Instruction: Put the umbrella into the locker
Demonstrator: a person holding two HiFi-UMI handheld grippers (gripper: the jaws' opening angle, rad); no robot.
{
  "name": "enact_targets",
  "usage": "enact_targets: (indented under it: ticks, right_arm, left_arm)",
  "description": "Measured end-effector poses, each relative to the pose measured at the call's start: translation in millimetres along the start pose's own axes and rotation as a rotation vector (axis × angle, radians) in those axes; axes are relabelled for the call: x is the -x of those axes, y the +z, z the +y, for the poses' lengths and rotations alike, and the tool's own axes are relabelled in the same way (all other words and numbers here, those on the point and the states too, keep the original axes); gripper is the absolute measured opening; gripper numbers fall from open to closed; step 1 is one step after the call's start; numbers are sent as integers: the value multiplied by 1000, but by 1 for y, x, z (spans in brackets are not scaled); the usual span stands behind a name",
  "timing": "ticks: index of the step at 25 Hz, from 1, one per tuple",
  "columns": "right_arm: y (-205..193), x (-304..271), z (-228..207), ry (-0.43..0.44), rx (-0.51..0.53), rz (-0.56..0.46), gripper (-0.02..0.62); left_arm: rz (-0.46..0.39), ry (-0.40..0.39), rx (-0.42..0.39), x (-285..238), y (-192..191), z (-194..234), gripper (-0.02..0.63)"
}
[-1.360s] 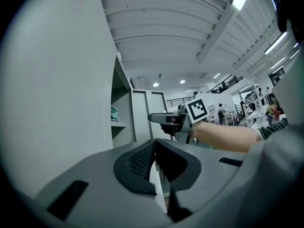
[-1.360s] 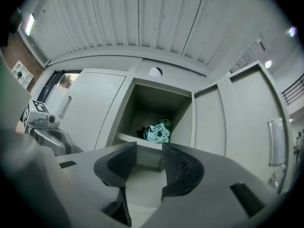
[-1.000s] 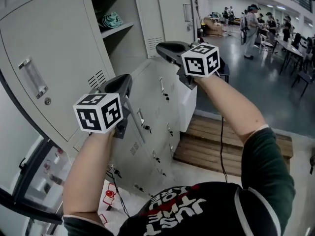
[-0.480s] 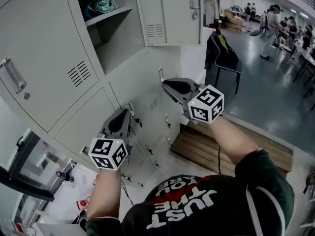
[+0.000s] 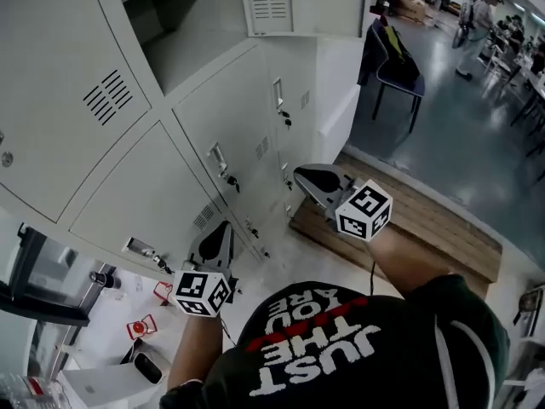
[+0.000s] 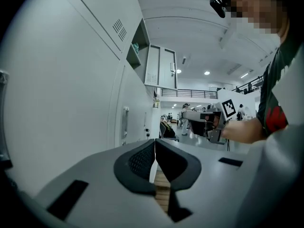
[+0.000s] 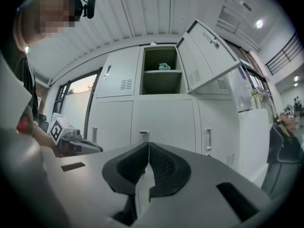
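Note:
No umbrella shows in any view. The grey locker bank fills the left of the head view, and one upper locker stands open with a small teal bundle on its shelf. My left gripper hangs low beside the bottom lockers, shut with nothing between its pads. My right gripper is a little higher, in front of the lower locker doors. It is also shut and empty, its pads pressed together. Each gripper shows in the other's view: the right gripper and the left gripper.
The open locker's door swings out to the right. A wooden pallet lies on the floor right of the lockers, with a dark chair beyond. Small red-and-white items and a white box lie at lower left. People stand far off.
Both grippers have dropped from the level of the open upper locker to the bottom lockers. The head view has tilted downward with them.

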State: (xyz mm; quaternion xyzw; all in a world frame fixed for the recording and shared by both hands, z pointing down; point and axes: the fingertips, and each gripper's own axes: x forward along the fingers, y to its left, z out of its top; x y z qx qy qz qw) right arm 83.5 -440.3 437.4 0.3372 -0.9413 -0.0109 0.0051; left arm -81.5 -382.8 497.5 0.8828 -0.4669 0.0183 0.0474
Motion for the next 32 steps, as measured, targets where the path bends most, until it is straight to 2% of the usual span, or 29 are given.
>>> enact_targets:
  ticks: [4,10,32]
  right_arm:
    - [-18,4,-1,-15,-72,9,34]
    - [-14,10,5,-11,-29,5,34]
    - [-5,10,11,15,0,-8,32]
  left_arm:
    - [13,-3,17,5,-9,4,12]
    - [-27,-9,11,4,8,9,12]
    - [-43,-14,13,11,16,4,12]
